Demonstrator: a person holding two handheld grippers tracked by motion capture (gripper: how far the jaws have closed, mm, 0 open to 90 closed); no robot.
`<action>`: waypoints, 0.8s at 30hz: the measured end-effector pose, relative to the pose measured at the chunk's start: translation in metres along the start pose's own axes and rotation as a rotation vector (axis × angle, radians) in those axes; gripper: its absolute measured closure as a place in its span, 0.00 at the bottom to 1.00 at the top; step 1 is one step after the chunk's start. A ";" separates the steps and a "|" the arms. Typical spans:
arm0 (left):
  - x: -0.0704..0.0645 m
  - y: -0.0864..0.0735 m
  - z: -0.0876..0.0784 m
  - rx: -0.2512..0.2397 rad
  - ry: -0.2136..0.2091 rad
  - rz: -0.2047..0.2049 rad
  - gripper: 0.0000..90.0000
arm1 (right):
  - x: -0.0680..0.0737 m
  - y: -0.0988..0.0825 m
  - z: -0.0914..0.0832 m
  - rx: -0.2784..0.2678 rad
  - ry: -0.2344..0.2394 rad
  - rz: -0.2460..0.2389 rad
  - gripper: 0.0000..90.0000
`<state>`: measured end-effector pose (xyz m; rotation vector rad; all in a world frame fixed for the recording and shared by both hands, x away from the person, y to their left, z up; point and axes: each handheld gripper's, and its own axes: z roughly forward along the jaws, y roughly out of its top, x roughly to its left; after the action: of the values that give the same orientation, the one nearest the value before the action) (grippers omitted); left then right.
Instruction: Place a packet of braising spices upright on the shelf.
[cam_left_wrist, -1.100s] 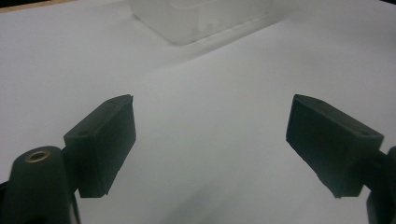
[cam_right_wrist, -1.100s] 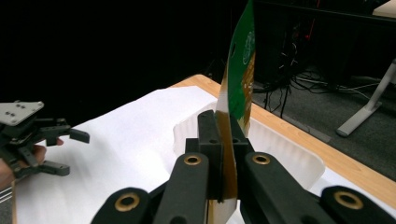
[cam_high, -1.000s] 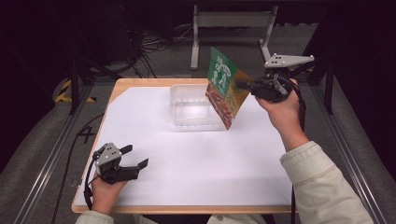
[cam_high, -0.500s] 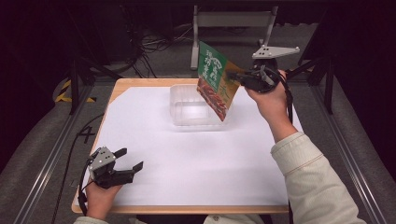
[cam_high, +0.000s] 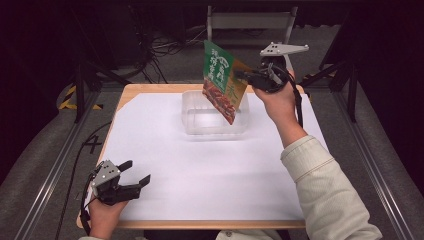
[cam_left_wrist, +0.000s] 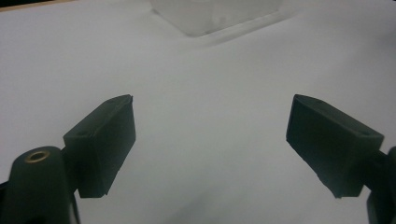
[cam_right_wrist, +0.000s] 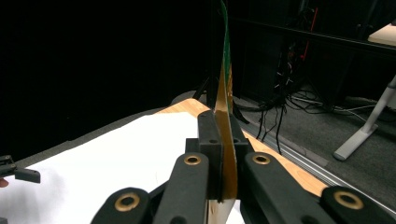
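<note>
Packet control matters most here: your right gripper (cam_high: 246, 76) has its jaws clamped flat on one edge of the green snack packet (cam_high: 221, 80), which hangs tilted in the air above the far side of the clear plastic container (cam_high: 212, 122), its lower corner dipping towards the container's open top. From the right gripper view the packet (cam_right_wrist: 225, 107) is seen edge-on, pinched between the two pads, so the grip looks firm, though you cannot judge from there how much of the edge is actually caught. To finish the placement well, I would bring the packet's low corner inside the rim first, then lay the rest down so it does not catch the wall and tip the light container. Lower slowly and release only once the packet is resting inside. Your left gripper (cam_high: 131, 182) sits near the front left corner of the white table cover (cam_high: 200, 165), jaws spread wide and holding nothing, well apart from the container; it could steady the container's near wall if the container starts to slide.
</note>
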<state>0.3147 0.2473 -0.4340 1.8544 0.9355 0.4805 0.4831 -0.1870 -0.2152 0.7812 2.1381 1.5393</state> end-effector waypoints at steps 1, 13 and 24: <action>0.000 0.000 0.001 0.001 -0.003 -0.002 0.18 | 0.000 0.000 0.002 0.001 0.001 -0.002 1.00; 0.001 0.004 0.008 0.000 -0.025 0.005 0.18 | 0.000 0.001 0.023 0.007 -0.025 0.014 1.00; 0.002 0.007 0.012 -0.006 -0.044 0.014 0.18 | 0.004 0.001 0.049 0.037 -0.059 0.050 1.00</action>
<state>0.3272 0.2402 -0.4333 1.8600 0.8915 0.4480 0.5100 -0.1485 -0.2301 0.8875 2.1251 1.4863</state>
